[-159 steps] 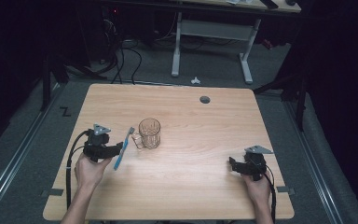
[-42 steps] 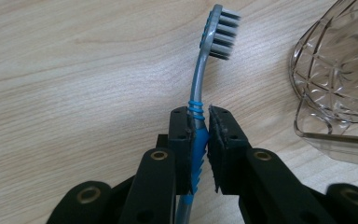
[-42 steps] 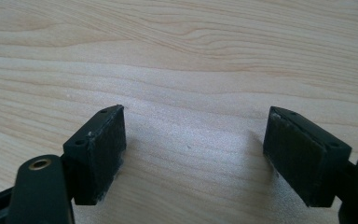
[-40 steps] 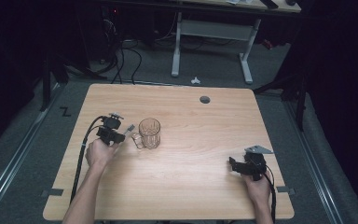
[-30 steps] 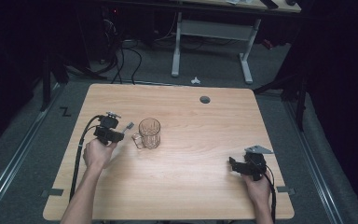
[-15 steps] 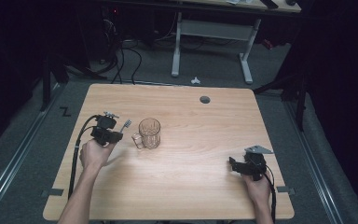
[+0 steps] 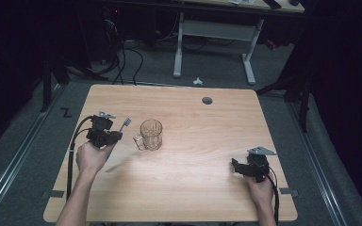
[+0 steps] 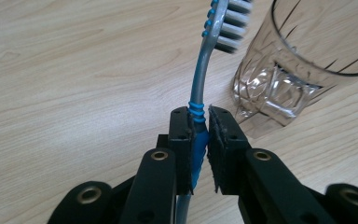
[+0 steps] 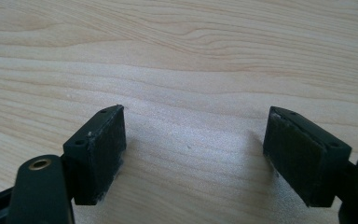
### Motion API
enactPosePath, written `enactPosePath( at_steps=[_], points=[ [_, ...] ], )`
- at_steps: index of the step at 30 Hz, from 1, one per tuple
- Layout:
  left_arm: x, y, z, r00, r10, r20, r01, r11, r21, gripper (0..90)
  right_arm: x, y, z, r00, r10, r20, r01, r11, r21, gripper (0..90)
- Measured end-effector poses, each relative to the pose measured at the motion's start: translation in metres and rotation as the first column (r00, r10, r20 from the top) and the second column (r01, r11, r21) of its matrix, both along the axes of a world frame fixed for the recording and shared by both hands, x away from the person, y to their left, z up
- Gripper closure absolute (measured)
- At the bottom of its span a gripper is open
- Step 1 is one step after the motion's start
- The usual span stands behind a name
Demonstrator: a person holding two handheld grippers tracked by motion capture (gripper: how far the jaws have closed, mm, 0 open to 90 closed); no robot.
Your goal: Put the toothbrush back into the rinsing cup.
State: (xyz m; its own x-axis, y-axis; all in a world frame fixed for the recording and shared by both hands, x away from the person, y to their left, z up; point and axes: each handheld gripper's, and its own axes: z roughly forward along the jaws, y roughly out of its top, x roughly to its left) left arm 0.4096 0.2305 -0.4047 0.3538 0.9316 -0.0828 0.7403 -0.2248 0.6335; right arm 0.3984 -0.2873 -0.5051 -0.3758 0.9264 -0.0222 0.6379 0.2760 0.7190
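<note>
Light wood-grain table (image 7: 179, 188), one round grommet hole (image 7: 207, 100) near the far edge. Grey floor around it, dark surroundings; a white-legged desk frame (image 7: 214, 35) and loose cables (image 7: 122, 56) behind. Left gripper (image 7: 115, 136) raised at table left, jaws clamped on the blue grip of a toothbrush (image 8: 200, 93) (bristle head up, close to the rim of the mug). Glass mug (image 7: 150, 135) upright just right of it, handle toward the gripper. Right gripper (image 7: 235, 165) low at near right, jaws spread wide over bare wood, holding nothing.
</note>
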Motion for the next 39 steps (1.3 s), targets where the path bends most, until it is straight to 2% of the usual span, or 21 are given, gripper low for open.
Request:
enactPosePath(
  at_steps=[6,18,30,39],
  points=[
    [-0.007,-0.001,0.007,0.9992,-0.013,0.038,0.015,0.9995,-0.028,80.0,0.0,0.0,0.0,1.0,0.0,0.0,0.0,1.0,0.0,21.3],
    [-0.015,-0.006,0.013,0.9952,-0.038,0.09,0.046,0.9956,-0.082,80.0,0.0,0.0,0.0,1.0,0.0,0.0,0.0,1.0,0.0,21.3],
    [-0.017,-0.016,0.017,0.9899,-0.066,0.125,0.076,0.9943,-0.075,80.0,0.0,0.0,0.0,1.0,0.0,0.0,0.0,1.0,0.0,21.3],
    [-0.015,-0.027,0.025,0.983,-0.093,0.159,0.108,0.9897,-0.094,80.1,0.0,0.0,0.0,1.0,0.001,0.0,-0.001,1.0,0.0,21.2]
  ],
)
